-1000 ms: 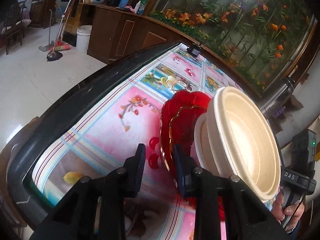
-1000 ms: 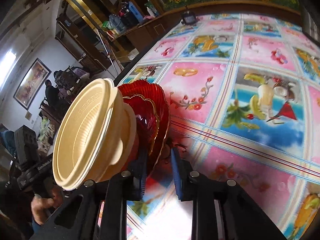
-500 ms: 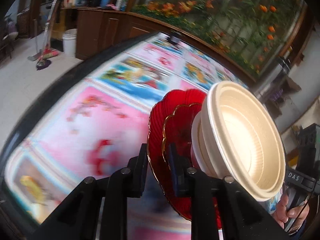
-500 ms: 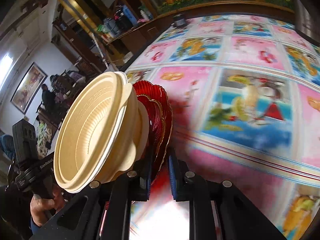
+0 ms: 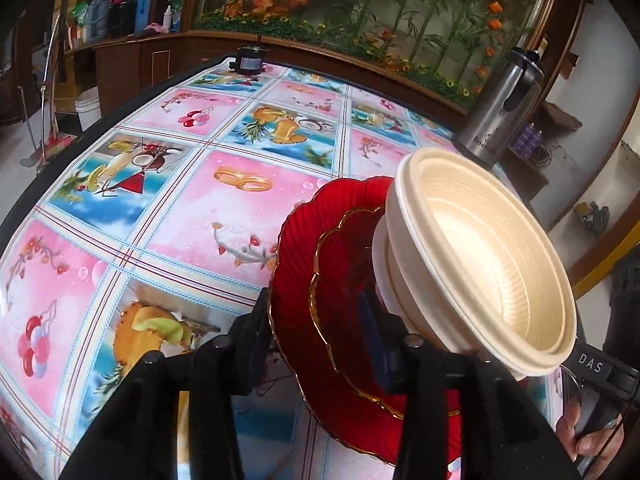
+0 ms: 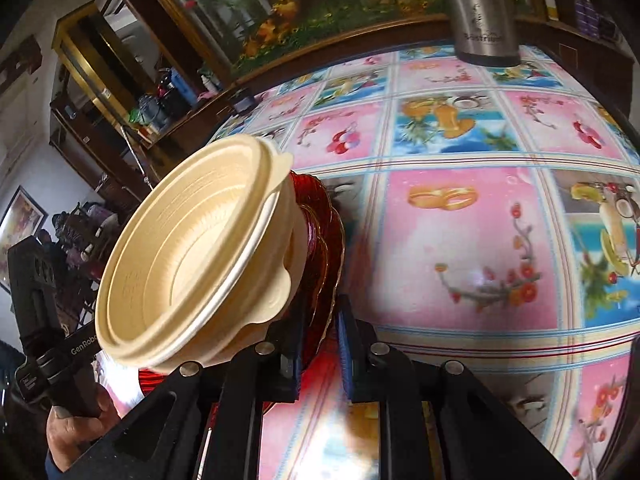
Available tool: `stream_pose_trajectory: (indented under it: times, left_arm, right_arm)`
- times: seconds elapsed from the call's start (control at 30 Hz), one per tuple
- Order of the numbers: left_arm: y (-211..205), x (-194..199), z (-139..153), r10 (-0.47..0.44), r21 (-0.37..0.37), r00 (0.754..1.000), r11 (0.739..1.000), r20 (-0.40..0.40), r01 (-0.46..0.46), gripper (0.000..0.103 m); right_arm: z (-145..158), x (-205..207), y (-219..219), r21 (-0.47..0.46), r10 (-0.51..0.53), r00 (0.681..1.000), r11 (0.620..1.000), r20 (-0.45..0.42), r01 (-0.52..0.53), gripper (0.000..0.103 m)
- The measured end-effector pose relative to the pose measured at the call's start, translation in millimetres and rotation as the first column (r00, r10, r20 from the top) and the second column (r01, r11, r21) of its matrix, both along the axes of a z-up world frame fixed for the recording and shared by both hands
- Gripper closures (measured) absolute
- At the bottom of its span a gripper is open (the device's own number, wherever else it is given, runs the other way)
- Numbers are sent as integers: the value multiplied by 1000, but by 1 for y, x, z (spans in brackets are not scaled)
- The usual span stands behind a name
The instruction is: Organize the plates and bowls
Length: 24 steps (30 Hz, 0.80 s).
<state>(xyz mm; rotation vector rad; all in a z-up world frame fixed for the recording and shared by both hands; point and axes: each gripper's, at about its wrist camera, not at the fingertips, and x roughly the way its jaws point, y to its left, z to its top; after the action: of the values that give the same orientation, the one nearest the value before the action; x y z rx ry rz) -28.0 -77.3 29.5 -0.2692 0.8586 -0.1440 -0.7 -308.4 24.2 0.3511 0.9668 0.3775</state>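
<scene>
Two grippers hold one stack between them, lifted above the table (image 5: 248, 216). The left gripper (image 5: 316, 320) is clamped on the rim of the plates (image 5: 296, 280), one finger behind the large red plate and one in front of the smaller gold-edged one. The right gripper (image 6: 320, 340) pinches the same plates (image 6: 334, 240) from the opposite side, its jaws drawn close on the rim. Nested cream bowls (image 5: 480, 256) sit against the plates' face, mouth tipped toward 3 o'clock in the left view and toward 9 o'clock in the right view (image 6: 192, 276). The whole stack is tilted nearly on edge. A steel kettle (image 5: 500, 104) stands on the table at 1 o'clock of the stack in the left view, well apart.
</scene>
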Motion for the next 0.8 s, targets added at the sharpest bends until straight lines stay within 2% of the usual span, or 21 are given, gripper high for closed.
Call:
stream_pose_trajectory:
  times: [0.1, 0.17, 0.23, 0.33, 0.4, 0.5, 0.53, 0.57, 0.6, 0.63, 0.7, 0.77, 0.8]
  left_arm:
    - [5, -10, 0, 2, -30, 1000, 1000, 3, -2, 55]
    - [10, -23, 3, 7, -35, 1000, 999, 27, -6, 39]
    - [15, -38, 6, 14, -31, 998, 999, 56, -13, 36]
    - [19, -59, 11, 8, -35, 996, 999, 84, -5, 33]
    - [18, -75, 14, 17, -31, 992, 999, 123, -13, 20]
    - [10, -97, 20, 28, 23, 976, 999, 217, -34, 15]
    - [6, -103, 22, 25, 44, 969, 998, 247, -37, 9]
    - [2, -108, 23, 23, 66, 961, 997, 275, -43, 2]
    - [-1, -114, 24, 32, 89, 952, 994, 305, -62, 0]
    - [-4, -118, 24, 35, 104, 946, 992, 321, -72, 0]
    - [-10, -123, 23, 26, 147, 946, 986, 324, -77, 0]
    - [-12, -125, 22, 24, 180, 949, 980, 315, -84, 0]
    - [-12, -124, 22, 22, 191, 949, 978, 313, -85, 0]
  right_arm:
    - [2, -1, 1, -4, 5, 1000, 1000, -8, -5, 85]
    - [2, -2, 0, 2, 5, 1000, 1000, -20, -5, 85]
    - [3, -9, -4, 10, 0, 1000, 1000, -13, 0, 84]
    - [10, -25, -11, -15, -19, 998, 1000, 51, 20, 80]
    - [13, -41, -19, -5, -52, 994, 999, 101, 53, 74]
    - [21, -67, -24, -43, -101, 975, 993, 197, 112, 74]
    - [22, -73, -23, -45, -105, 972, 992, 213, 117, 73]
    - [24, -79, -21, -44, -99, 968, 993, 232, 112, 70]
    - [25, -87, -17, -43, -89, 963, 994, 255, 104, 64]
    - [26, -91, -15, -42, -88, 960, 994, 265, 102, 61]
    - [26, -99, -8, -27, -81, 961, 996, 265, 91, 47]
    - [27, -104, -7, 13, -91, 959, 996, 270, 91, 45]
    - [27, -106, -6, 20, -99, 958, 995, 269, 97, 39]
